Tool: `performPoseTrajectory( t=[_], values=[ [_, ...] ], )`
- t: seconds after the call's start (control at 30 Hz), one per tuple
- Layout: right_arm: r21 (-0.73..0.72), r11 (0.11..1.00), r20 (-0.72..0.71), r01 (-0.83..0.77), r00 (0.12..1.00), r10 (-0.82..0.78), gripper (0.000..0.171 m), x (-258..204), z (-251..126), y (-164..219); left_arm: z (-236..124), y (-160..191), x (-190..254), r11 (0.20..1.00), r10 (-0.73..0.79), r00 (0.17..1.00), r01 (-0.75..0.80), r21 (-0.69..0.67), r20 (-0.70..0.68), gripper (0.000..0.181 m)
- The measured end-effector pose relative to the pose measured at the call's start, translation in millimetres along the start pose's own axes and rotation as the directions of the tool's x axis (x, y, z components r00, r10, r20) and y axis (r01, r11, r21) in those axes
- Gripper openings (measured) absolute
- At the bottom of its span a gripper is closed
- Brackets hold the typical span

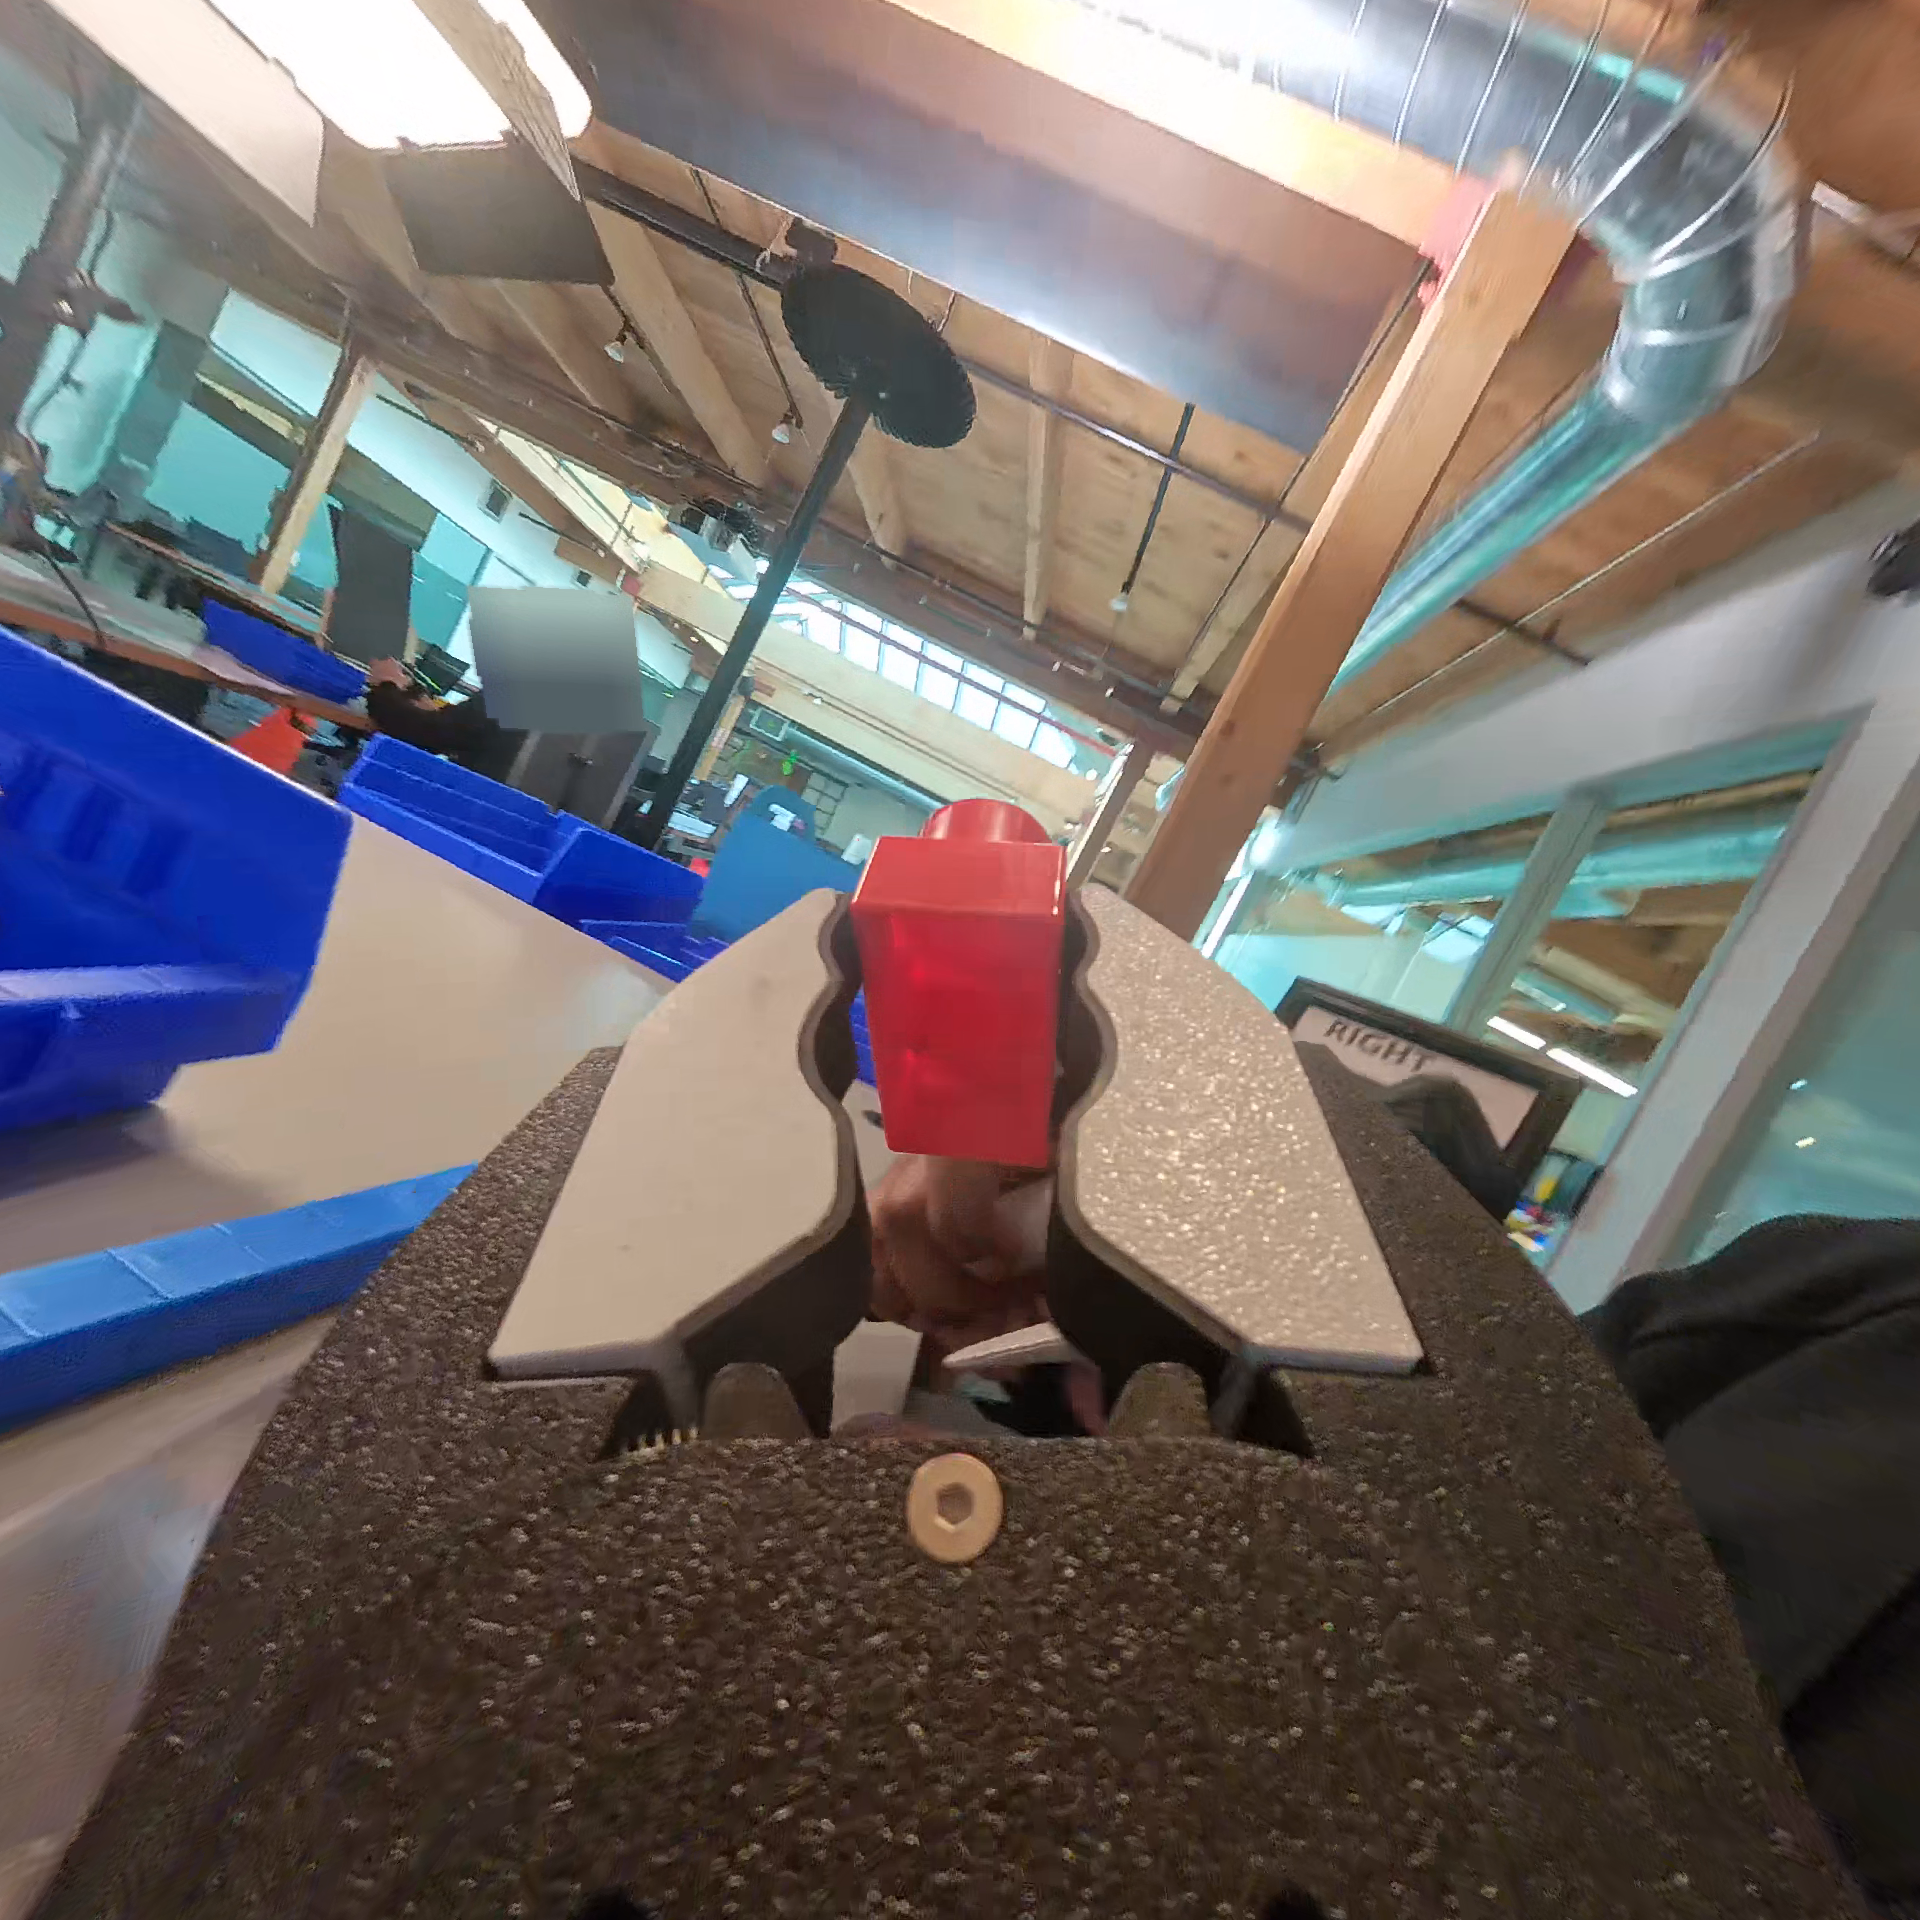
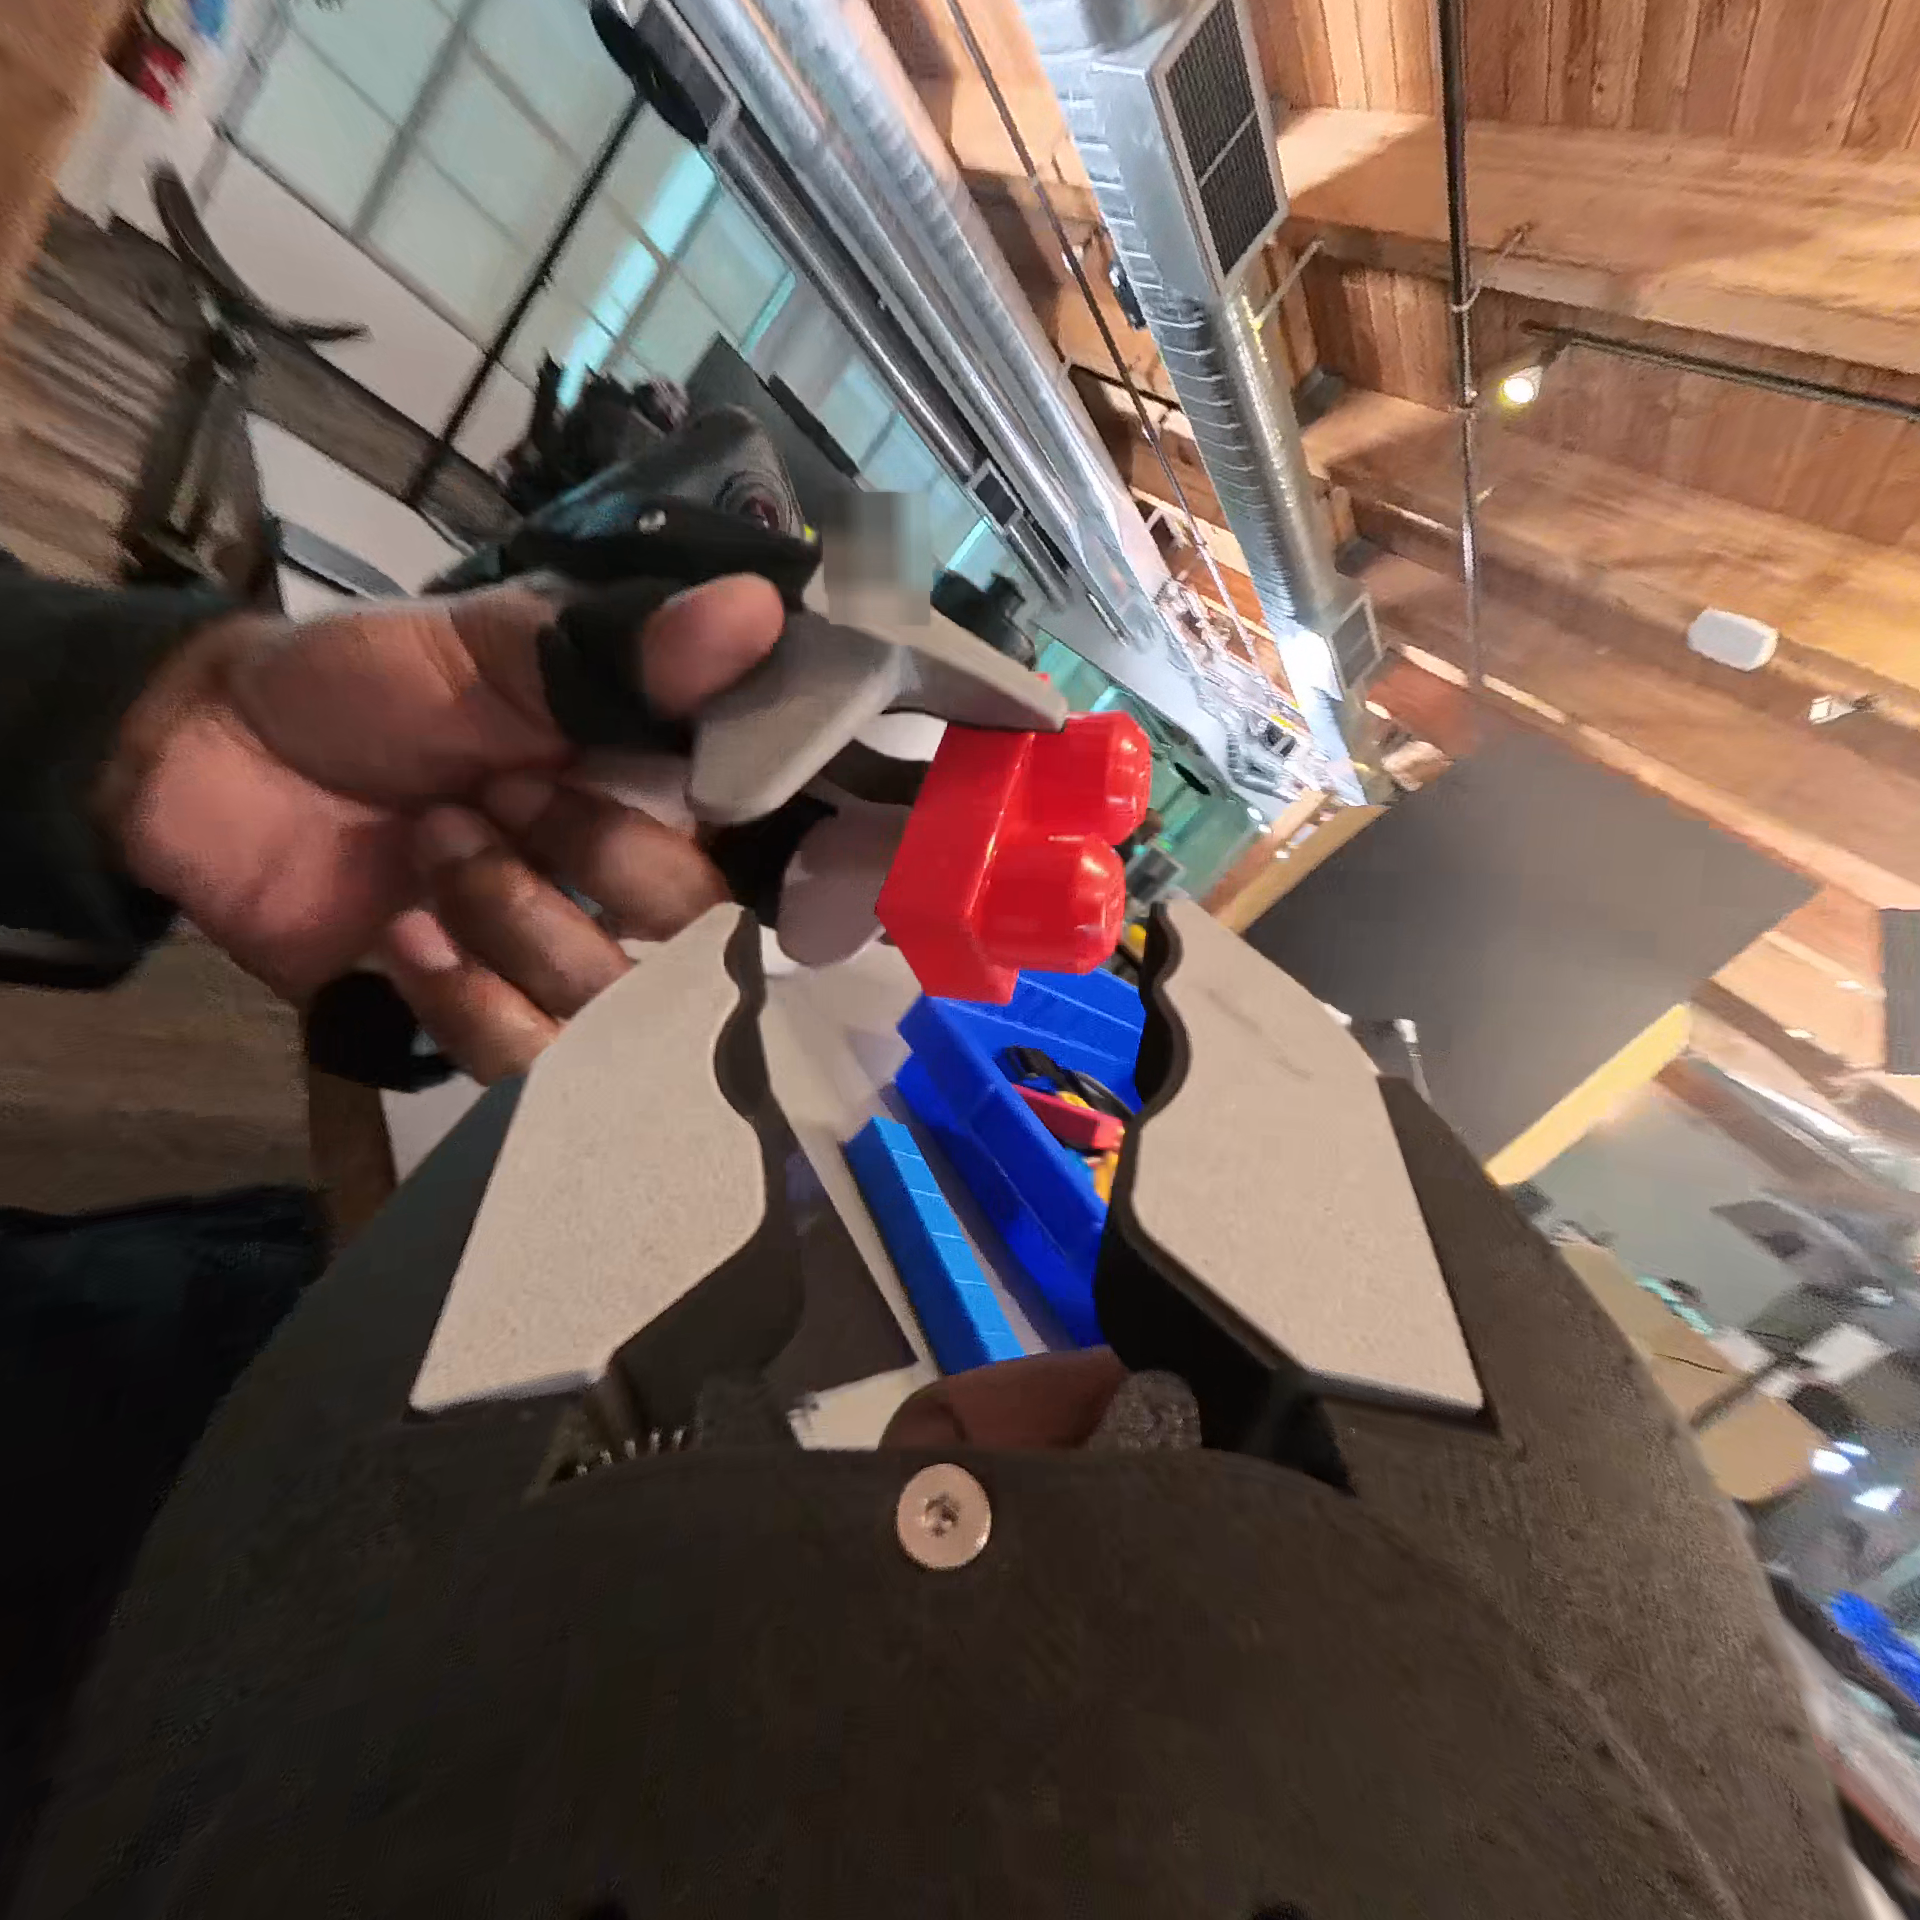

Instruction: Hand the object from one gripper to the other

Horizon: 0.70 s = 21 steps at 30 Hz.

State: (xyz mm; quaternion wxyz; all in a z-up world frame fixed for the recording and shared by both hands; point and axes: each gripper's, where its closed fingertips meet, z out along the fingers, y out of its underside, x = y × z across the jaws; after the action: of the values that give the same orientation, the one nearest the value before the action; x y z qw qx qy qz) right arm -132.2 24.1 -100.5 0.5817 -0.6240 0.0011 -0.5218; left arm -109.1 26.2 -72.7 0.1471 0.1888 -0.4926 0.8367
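A red toy brick (image 1: 961, 1008) with two round studs is clamped between the fingers of my left gripper (image 1: 961, 914), held up in the air. In the right wrist view the same brick (image 2: 1013, 852) shows in the left gripper (image 2: 904, 821), which a person's hand (image 2: 416, 769) holds, just ahead of my right gripper (image 2: 940, 935). My right gripper is open and empty; its fingertips sit just below the brick without touching it. The right gripper's body (image 1: 1444, 1081) shows partly behind the left fingers in the left wrist view.
Blue plastic bins (image 1: 135, 914) stand on a grey table (image 1: 436, 997) at the left; more blue bins (image 2: 1018, 1132) with small items lie beneath the right gripper. A wooden post (image 1: 1351, 582) and glass walls stand beyond. A dark sleeve (image 1: 1787, 1455) is at the right. One gripper's finger ends stand about 4 cm off the other's.
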Motion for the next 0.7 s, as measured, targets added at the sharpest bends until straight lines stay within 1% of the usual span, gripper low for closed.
performPoseTrajectory(
  t=[0.1, 0.17, 0.2, 0.23, 0.27, 0.37, 0.47, 0.53, 0.6, 0.7],
  values=[
    [-0.041, 0.996, -0.067, 0.085, 0.994, -0.088, 0.07, 2, 4, 4, 3, 4, 6, 0.996, -0.089, 0.995, 0.089, 0.008, -0.037, 0.037],
    [-0.054, 0.991, -0.117, 0.125, 0.984, -0.131, 0.067, 6, 4, 5, 6, 9, 11, 0.993, -0.116, 0.992, 0.116, -0.007, -0.052, 0.038],
    [-0.056, 0.989, -0.14, 0.138, 0.979, -0.145, 0.062, 9, 4, 4, 7, 12, 12, 0.993, -0.12, 0.991, 0.119, -0.018, -0.054, 0.038],
    [-0.056, 0.988, -0.159, 0.145, 0.976, -0.152, 0.052, 12, 3, 3, 8, 15, 13, 0.993, -0.118, 0.992, 0.116, -0.027, -0.053, 0.038],
    [-0.053, 0.989, -0.162, 0.139, 0.976, -0.145, 0.048, 14, 3, 3, 8, 16, 13, 0.994, -0.109, 0.993, 0.108, -0.026, -0.054, 0.038],
    [-0.036, 0.999, -0.099, 0.031, 0.995, -0.034, 0.047, 14, 1, 5, 6, 17, 16, 0.998, -0.028, 0.997, 0.024, -0.052, -0.07, 0.04],
    [-0.001, 0.99, 0.022, -0.143, 0.989, 0.143, 0.048, 13, -2, 2, 1, 17, 17, 0.989, 0.117, 0.99, -0.124, -0.084, -0.084, 0.056],
    [0.006, 0.967, 0.117, -0.253, 0.961, 0.251, 0.048, 11, -5, 0, -5, 18, 19, 0.968, 0.209, 0.973, -0.221, -0.122, -0.102, 0.06],
    [-0.008, 0.935, 0.223, -0.355, 0.91, 0.348, 0.048, 4, -8, -2, -10, 19, 22, 0.939, 0.293, 0.949, -0.309, -0.153, -0.12, 0.062],
    [-0.049, 0.896, 0.338, -0.44, 0.837, 0.43, 0.048, -5, -13, -2, -16, 24, 25, 0.876, 0.409, 0.901, -0.433, -0.213, -0.147, 0.063]
  ],
)
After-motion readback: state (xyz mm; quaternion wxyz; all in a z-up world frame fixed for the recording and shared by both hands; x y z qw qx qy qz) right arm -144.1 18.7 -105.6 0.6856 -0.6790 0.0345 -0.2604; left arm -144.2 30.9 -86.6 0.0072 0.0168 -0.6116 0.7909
